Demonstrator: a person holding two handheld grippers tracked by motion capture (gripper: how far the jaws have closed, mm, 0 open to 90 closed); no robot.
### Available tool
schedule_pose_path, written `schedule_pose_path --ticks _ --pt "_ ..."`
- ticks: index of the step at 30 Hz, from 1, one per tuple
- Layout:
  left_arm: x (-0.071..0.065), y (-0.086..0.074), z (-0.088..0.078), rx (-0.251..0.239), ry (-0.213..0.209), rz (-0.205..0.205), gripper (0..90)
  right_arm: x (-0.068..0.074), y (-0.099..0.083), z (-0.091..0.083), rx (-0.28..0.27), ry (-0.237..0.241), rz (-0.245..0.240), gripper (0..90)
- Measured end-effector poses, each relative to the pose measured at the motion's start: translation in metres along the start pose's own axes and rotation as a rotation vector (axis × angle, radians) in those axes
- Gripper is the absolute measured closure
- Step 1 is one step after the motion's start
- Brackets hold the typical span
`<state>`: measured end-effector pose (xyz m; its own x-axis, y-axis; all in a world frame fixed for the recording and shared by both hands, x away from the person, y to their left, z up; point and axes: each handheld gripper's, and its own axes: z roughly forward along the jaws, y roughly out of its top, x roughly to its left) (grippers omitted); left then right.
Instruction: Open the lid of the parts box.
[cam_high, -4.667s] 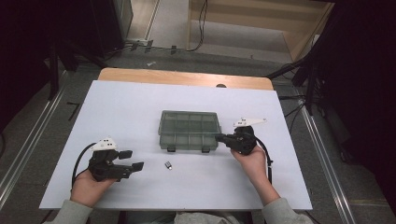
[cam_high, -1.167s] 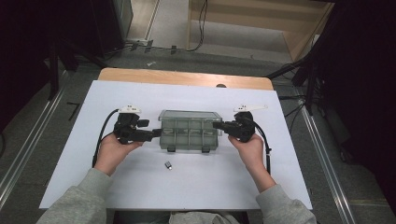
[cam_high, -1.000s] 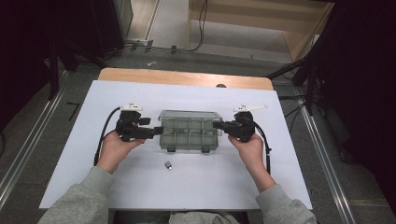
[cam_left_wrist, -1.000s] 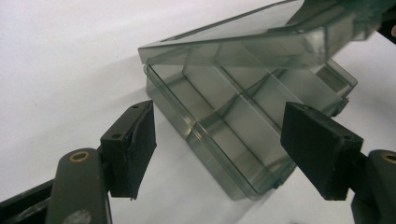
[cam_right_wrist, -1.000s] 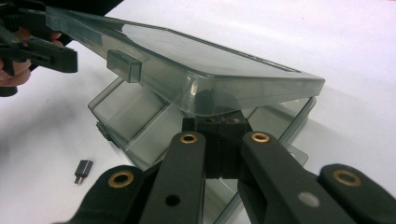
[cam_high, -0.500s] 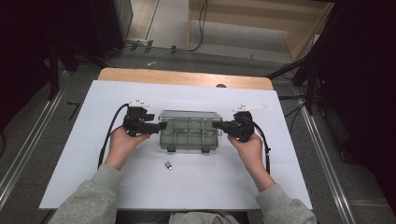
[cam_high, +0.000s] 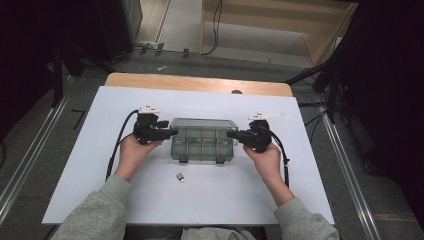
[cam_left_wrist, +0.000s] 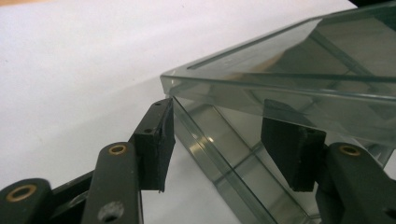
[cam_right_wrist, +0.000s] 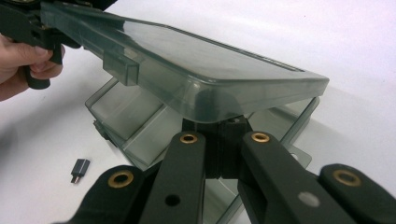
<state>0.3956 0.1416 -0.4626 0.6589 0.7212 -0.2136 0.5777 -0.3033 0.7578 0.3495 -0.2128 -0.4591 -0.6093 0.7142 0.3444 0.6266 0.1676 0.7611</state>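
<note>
Two grippers at box (cam_high: 202, 140) ends: left gripper (cam_high: 170, 133) closing around lid edge; right gripper (cam_high: 234, 134) shut.

The box (cam_high: 202, 140) is smoky, see-through plastic, smooth and glossy, its lid (cam_right_wrist: 187, 65) catching soft glare. The jaws of both grippers (cam_high: 172, 133) (cam_high: 232, 134) look like matt black plastic with brass-coloured rivets (their pads (cam_left_wrist: 156, 140) duller, rubbery, slightly rough at the edges). The tabletop (cam_high: 90, 165) is matt white, its far edge (cam_high: 195, 82) bare wood. The sleeves (cam_high: 95, 215) are soft grey cloth. The small adapter (cam_right_wrist: 79, 169) looks dark and satin-finished.
</note>
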Motion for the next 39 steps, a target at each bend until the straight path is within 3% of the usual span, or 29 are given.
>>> schedule_pose_path --ticks 5,16,21,22,23,27,31,39 --pt "-0.001 0.001 -0.001 -0.014 -0.002 0.015 52.9 0.0 -0.001 -0.001 0.002 0.002 0.005 84.7" --pt "-0.004 0.005 -0.003 -0.006 -0.017 0.017 52.9 -0.006 -0.008 -0.006 0.014 -0.019 0.002 78.2" --pt "-0.003 0.006 -0.004 -0.004 -0.016 0.02 52.9 -0.009 -0.012 -0.006 0.016 -0.058 0.002 66.9" --pt "-0.003 0.006 -0.004 -0.003 -0.017 0.021 52.9 -0.011 -0.013 -0.005 0.009 -0.079 0.002 55.2" --pt "-0.003 0.006 -0.004 -0.004 -0.017 0.02 52.9 -0.012 -0.014 -0.004 0.005 -0.087 0.002 49.9" --pt "-0.003 0.006 -0.003 -0.008 -0.018 0.017 52.9 -0.019 -0.015 -0.001 -0.012 -0.073 0.03 43.0" --pt "-0.003 0.007 -0.003 -0.009 -0.015 0.013 52.8 -0.021 -0.013 0.004 -0.051 -0.093 0.021 41.4" --pt "-0.004 0.009 -0.003 -0.015 -0.012 0.009 52.7 -0.02 -0.006 0.008 -0.064 -0.11 0.0 42.3"
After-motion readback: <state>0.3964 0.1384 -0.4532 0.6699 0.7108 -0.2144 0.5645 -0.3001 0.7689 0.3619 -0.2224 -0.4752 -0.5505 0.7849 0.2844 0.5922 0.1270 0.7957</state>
